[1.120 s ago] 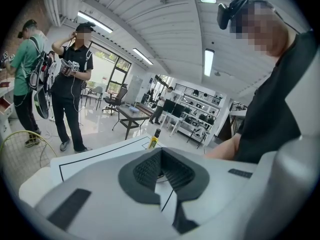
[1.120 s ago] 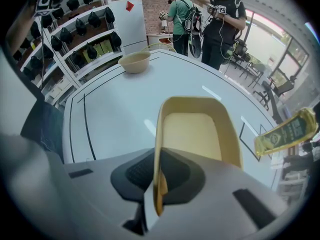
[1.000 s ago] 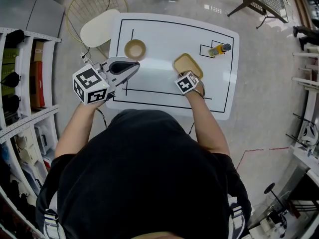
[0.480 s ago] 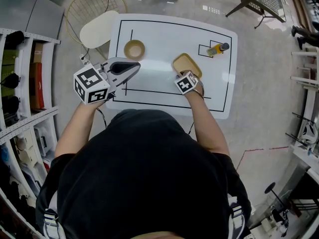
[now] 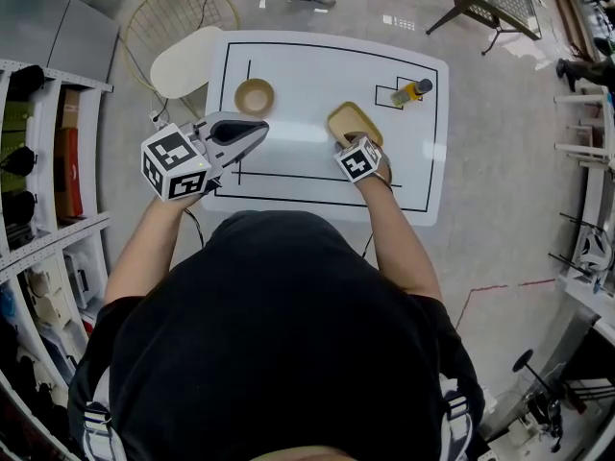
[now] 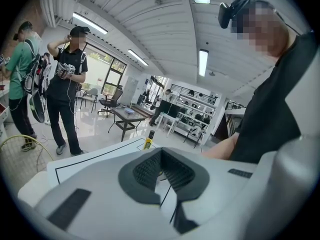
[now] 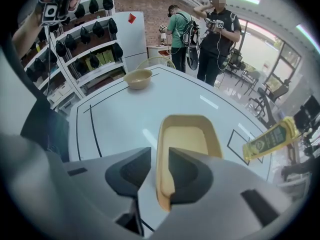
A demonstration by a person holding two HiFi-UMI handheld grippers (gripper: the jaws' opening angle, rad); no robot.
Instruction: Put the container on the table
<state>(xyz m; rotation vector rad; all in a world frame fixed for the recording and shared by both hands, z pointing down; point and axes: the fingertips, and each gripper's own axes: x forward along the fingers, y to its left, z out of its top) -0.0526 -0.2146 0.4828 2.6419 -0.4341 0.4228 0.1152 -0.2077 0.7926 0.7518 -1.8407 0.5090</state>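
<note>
Fingers [image 7: 189, 176] of your right gripper [image 7: 159, 170] are opening, and the container's near rim sits in the gap between them with neither pad pinching it. That tan container [image 5: 350, 123] rests flat on the white table [image 5: 317, 56], near the middle, inside the big black outline, just beyond your right hand. Off to its right a yellow bottle [image 5: 411, 90] stands in the small outlined box. Well to the left sits a tan bowl [image 5: 255, 95]. Your left gripper [image 5: 258, 131] is held above the table's near-left part, its jaws pressed together with nothing between them, well apart from the container.
</note>
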